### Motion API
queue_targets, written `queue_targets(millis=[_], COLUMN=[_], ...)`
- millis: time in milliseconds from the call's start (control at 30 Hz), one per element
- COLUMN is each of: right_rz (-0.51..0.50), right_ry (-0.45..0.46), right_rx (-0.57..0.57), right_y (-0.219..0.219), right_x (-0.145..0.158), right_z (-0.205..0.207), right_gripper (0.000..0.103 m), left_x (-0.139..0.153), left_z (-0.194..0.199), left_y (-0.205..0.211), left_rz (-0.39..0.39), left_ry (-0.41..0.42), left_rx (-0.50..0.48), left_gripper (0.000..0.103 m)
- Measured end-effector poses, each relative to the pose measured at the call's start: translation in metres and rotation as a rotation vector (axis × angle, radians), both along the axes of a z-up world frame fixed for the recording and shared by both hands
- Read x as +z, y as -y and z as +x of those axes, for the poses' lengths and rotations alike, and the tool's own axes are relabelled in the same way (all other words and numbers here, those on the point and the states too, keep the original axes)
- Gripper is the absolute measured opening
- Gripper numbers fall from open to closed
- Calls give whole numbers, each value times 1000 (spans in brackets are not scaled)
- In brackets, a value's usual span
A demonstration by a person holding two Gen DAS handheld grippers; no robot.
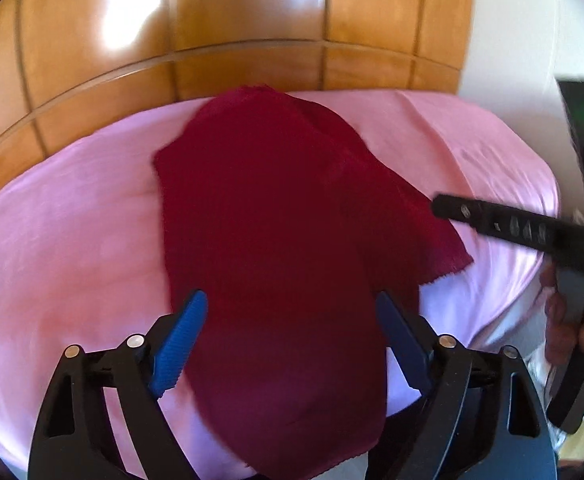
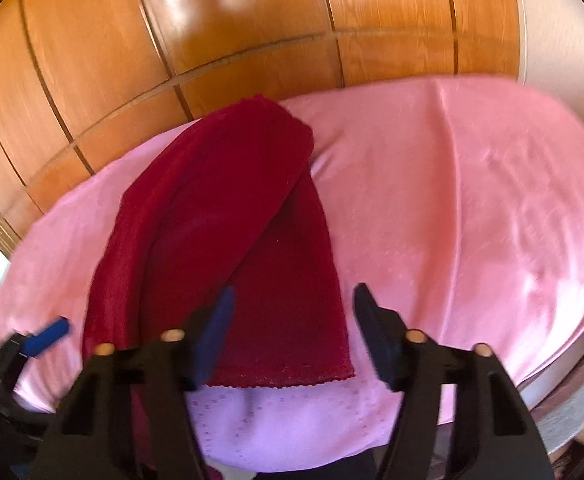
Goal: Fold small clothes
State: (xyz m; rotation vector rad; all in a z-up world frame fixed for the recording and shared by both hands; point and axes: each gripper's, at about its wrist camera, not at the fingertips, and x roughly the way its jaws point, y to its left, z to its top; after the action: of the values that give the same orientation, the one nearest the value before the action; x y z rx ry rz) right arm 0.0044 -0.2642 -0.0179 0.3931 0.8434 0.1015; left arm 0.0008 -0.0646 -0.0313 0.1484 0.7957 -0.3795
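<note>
a dark red cloth (image 1: 268, 240) lies partly folded on the pink bed (image 1: 72, 240). left tool (image 1: 292, 320) hangs open over its near end, gripping nothing. right tool (image 2: 292, 320) gapes above the hem, empty.

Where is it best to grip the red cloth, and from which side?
Probably the red cloth at its near hem corner, coming from the near edge of the pink sheet. That corner lies flat, single-layered and free, right before the right gripper.
</note>
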Motion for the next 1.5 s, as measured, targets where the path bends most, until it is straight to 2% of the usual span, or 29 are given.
queue_targets(millis=[100,200,233,267,300,333,367,400,467,600,667,700,733,767,800,867,900,967,1100,1133,1267,1400,1500], right_rz=[146,217,225,220,209,191,169,152,120,8,29,38,22,-5,-31,-41,-62,-87,-233,-312,-525,-585,-627], right_ry=[-16,-29,-38,-52,-58,-60,-52,-37,13,101,108,113,120,116,107,95,95,94,118,125,101,35,-24], right_rx=[50,114,126,137,142,150,147,150,168,229,281,287,280,277,271,239,210,154,51,15,-91,-186,-233], right_y=[1,-9,-12,-17,-21,-25,-27,-28,-23,-21,-18,-15,-13,-12,-10,-1,6,25,58,69,108,154,176], right_x=[-5,-8,-9,-12,-14,-16,-14,-12,2,31,42,45,48,47,44,41,40,41,56,61,64,59,48], right_z=[13,31,36,44,48,53,54,54,50,44,44,46,48,49,52,53,54,55,65,72,111,157,197], right_gripper=[49,49,49,49,46,38,21,14,7,7,7,7,7,6,6,6,6,6,6,6,6,6,6], left_x=[-16,-29,-30,-31,-32,-31,-29,-25,-13,20,40,47,54,60,62,64,65,65,66,69,82,84,82], left_z=[6,10,10,10,9,9,9,10,12,18,27,31,33,35,39,45,44,44,64,70,112,166,201], left_y=[10,12,10,6,2,-1,-7,-13,-32,-65,-77,-81,-85,-88,-91,-103,-107,-116,-143,-152,-200,-255,-284], left_rz=[42,51,43,15,-12,-30,-59,-93,-197,-353,-416,-442,-454,-449,-455,-514,-507,-442,-385,-367,-280,-243,-195], left_ry=[-29,-61,-59,-66,-77,-78,-82,-90,-109,-102,-97,-98,-72,-45,-44,-70,-61,-19,8,27,98,102,82], left_rx=[-28,-37,-35,-44,-50,-51,-54,-54,-56,-73,-95,-109,-102,-94,-95,-79,-66,-11,102,134,308,499,585], left_gripper=[78,64,53,48,40,30,25,20,18,14,13,13,8,8,8,8,8,8,8,8,8,8,8])
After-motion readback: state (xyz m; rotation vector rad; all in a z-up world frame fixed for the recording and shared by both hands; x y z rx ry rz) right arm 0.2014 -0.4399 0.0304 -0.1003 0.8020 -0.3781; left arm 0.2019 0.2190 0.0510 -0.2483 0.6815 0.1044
